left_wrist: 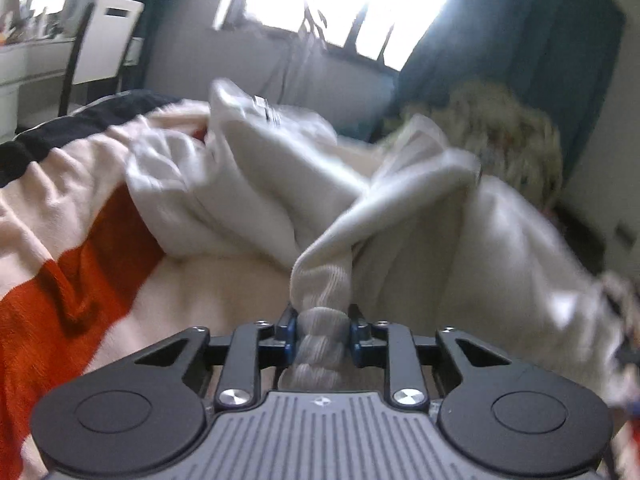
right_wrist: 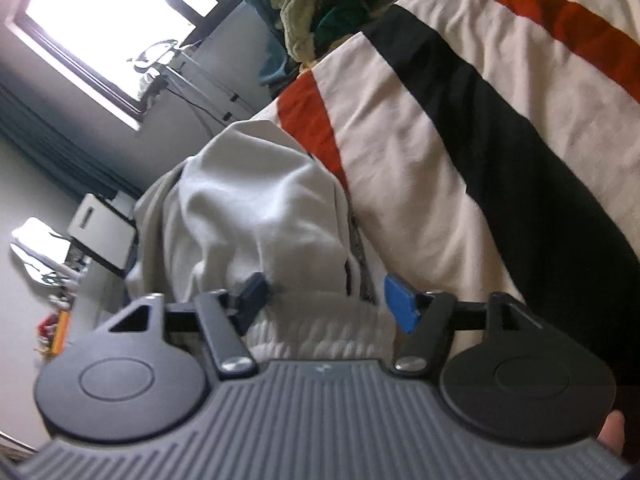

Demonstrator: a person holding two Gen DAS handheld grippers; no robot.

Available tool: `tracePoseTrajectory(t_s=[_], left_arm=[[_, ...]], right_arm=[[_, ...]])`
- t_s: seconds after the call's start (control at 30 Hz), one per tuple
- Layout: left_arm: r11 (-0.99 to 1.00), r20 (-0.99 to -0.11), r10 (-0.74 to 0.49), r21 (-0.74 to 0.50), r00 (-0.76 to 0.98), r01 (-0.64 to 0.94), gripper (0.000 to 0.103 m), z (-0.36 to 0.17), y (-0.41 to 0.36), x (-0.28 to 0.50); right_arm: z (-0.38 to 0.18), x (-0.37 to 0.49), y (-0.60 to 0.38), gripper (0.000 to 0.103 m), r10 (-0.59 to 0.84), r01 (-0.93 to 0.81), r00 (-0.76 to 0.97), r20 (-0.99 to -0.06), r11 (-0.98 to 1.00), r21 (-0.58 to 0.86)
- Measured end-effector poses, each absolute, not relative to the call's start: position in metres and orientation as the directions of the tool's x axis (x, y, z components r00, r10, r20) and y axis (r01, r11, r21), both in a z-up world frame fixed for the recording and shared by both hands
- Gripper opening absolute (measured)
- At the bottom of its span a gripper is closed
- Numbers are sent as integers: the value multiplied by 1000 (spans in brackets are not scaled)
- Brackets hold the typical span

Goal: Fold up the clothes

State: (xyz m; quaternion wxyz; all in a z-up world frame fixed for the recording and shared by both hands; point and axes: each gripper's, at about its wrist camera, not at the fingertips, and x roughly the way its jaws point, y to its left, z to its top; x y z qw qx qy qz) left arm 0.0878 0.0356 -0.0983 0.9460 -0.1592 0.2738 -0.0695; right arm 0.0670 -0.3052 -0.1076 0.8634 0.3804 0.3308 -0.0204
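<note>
A white garment lies crumpled on the striped blanket. The left gripper pinches its ribbed hem, cloth stretching away ahead. The right gripper stands released, jaws straddling the ribbed band.

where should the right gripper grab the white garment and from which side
Grip the ribbed hem band of the white garment, coming straight in along the bed from the near edge. The band is thick, lies flat on the striped blanket and already sits between the open right gripper fingers. The left gripper is shut on a bunched ribbed edge, so this gives a matching second hold.
</note>
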Motion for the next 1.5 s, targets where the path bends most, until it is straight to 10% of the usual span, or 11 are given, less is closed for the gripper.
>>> tracePoseTrajectory(t_s=[0.2, 0.4, 0.5, 0.73, 1.07, 1.5], left_arm=[[825, -236, -243, -561, 941, 73, 20, -56, 87, 63], [755, -175, -229, -652, 958, 62, 20, -14, 134, 70], [740, -195, -222, -672, 955, 35, 19, 3, 159, 87], [788, -275, -148, -614, 950, -54, 19, 56, 238, 125], [869, -439, 216, -321, 872, -377, 19, 98, 400, 225], [885, -647, 224, -177, 728, -430, 22, -24, 462, 334]], right_arm=[[-114, 80, -299, 82, 213, 293, 770, -601, 720, 629], [-153, 99, -269, 83, 476, 282, 627, -617, 600, 749], [-160, 106, -242, 81, 597, 201, 578, -557, 558, 805], [-138, 111, -135, 33, 712, 7, 569, -411, 495, 869], [-123, 175, 88, 30, 901, -177, 397, -177, 265, 948], [-172, 248, 181, 31, 928, -144, 215, -304, 338, 930]])
